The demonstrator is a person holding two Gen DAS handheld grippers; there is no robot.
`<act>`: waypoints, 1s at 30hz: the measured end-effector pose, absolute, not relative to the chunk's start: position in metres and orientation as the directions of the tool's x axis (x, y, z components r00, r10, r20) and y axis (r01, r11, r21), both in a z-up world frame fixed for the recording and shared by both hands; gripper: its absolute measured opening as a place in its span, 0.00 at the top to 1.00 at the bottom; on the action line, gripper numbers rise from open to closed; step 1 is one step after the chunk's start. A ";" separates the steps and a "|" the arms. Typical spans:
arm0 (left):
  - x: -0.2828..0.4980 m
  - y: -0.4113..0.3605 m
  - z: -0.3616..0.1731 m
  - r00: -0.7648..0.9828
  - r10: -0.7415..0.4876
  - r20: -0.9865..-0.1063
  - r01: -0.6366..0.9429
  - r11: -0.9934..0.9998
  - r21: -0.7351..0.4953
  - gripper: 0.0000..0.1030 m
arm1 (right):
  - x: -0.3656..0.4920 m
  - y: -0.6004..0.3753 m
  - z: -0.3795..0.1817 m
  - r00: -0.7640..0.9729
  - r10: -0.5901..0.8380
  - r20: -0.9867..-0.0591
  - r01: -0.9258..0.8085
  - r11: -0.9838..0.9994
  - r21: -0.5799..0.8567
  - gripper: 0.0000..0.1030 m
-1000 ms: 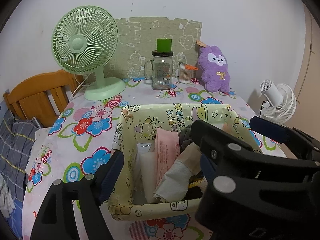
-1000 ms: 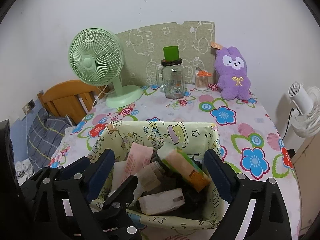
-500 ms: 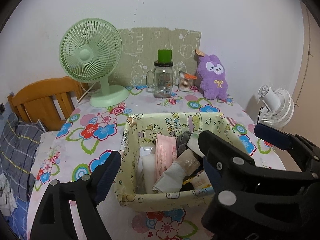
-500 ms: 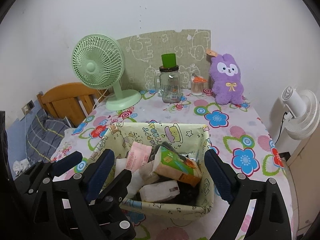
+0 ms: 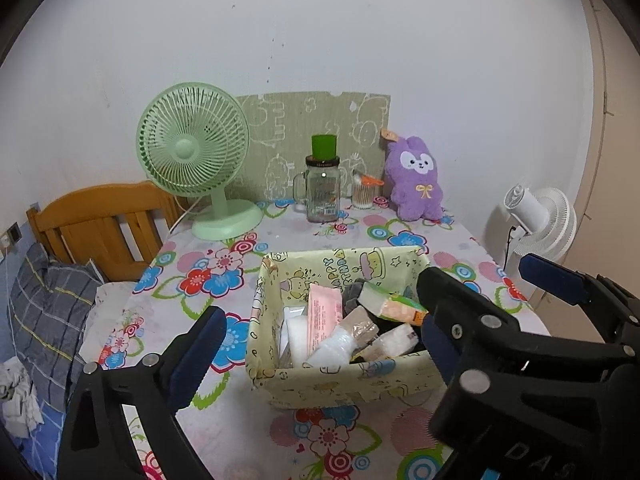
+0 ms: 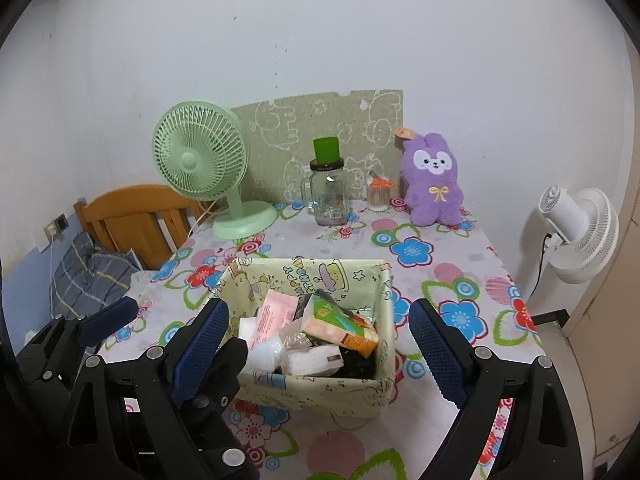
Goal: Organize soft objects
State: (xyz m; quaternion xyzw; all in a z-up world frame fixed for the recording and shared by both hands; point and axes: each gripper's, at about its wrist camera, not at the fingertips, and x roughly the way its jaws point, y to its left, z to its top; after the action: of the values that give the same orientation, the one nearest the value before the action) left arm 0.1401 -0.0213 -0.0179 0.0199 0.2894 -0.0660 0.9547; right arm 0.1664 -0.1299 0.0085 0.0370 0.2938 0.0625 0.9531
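Right now I see the fabric basket (image 6: pixel 304 394) sitting near the front of the flowered table (image 6: pixel 448 248), its pale yellow walls printed with cartoon figures and lettering. It is packed with soft goods: a pink tissue pack (image 6: pixel 276 314) stands on end toward the back left, a green-and-orange tissue pack (image 6: pixel 340 326) lies tilted across the top, white wrapped packs (image 6: pixel 264 354) crowd the front left, and something dark fills the right front corner, though I cannot tell what it is. From the right wrist view my right gripper (image 6: pixel 316 338) stands spread wide, its blue pads flanking the basket without touching it, nothing between them but the basket below. My left gripper (image 5: pixel 312 350) is opening, its one visible blue pad off to the left of the basket and clear of it, and no item sits in its grasp; the black body crossing the right of that view is the right gripper's frame. At the back of the table a purple plush rabbit (image 6: pixel 434 180) sits upright against the wall, just beside a small cup of cotton swabs (image 6: pixel 378 194), a glass mug jar (image 6: pixel 328 196) with a green cup (image 6: pixel 326 150) on its lid, and a green desk fan (image 6: pixel 202 160). A white floor fan (image 6: pixel 576 236) stands off the table's right edge.
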 end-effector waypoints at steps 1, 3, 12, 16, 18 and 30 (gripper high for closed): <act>0.137 -0.022 -0.016 0.827 -0.113 -0.551 0.137 0.991 0.003 0.03 | 0.164 -0.131 0.010 0.822 0.139 -0.552 -0.094 0.990 0.108 0.09; 0.130 -0.022 -0.011 0.834 -0.109 -0.541 0.136 0.991 0.010 0.02 | 0.156 -0.134 0.014 0.830 0.133 -0.542 -0.086 0.990 0.110 0.09; 0.098 -0.023 0.010 0.861 -0.111 -0.497 0.139 0.990 0.019 0.00 | 0.120 -0.148 0.037 0.873 0.105 -0.476 -0.058 0.992 0.112 0.03; 0.084 -0.022 0.018 0.868 -0.114 -0.484 0.139 0.990 0.017 0.00 | 0.102 -0.154 0.046 0.889 0.091 -0.448 -0.045 0.993 0.111 0.00; 0.078 -0.021 0.020 0.870 -0.112 -0.480 0.138 0.990 0.019 0.00 | 0.092 -0.158 0.052 0.899 0.081 -0.431 -0.037 0.993 0.110 0.00; 0.046 -0.008 0.035 0.892 -0.113 -0.438 0.123 0.992 -0.007 0.00 | 0.049 -0.174 0.070 0.920 0.014 -0.391 0.019 0.997 0.081 0.00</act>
State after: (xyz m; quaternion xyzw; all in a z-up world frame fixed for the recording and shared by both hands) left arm 0.0460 -0.0084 0.0354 0.0106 0.2246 -0.0605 0.9725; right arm 0.0490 -0.1735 0.0697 0.0415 0.1998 -0.0013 0.9790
